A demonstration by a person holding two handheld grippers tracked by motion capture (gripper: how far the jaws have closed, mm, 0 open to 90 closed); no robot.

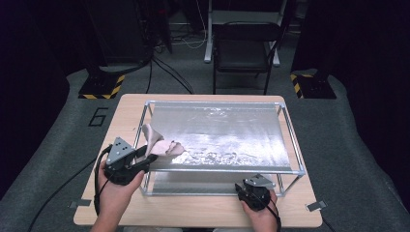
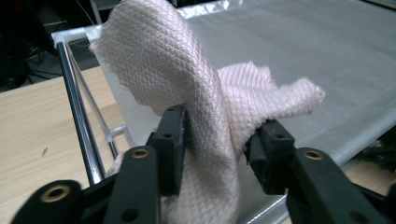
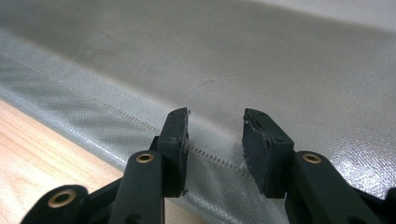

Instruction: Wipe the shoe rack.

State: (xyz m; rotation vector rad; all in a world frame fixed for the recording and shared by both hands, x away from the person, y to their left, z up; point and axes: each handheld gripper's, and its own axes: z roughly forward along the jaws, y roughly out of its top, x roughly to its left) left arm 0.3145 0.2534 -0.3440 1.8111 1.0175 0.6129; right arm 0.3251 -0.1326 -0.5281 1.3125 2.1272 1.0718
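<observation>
The pale pink, diamond-textured cloth sits at the near-left corner of the silvery mesh-topped metal frame rack, bunched up, one flap standing upright, the rest trailing right across the mesh. My left gripper has it: jaws partly apart w/ the fabric bunched between them, left pad pressed on it; can't quite tell if the right pad touches. In the high view the cloth lies just fwd and right of the left gripper, long axis running roughly left-right along the rack's front rail. So the left hand is the one on it; the right gripper is well apart, low at the front-right by the lower shelf, jaws apart w/ nothing between them, pointed at grey sheeting. I reckon the next move is a pull or spread out over the mesh. Hard to make out: the cloth's lower end is hidden behind the jaws.
</observation>
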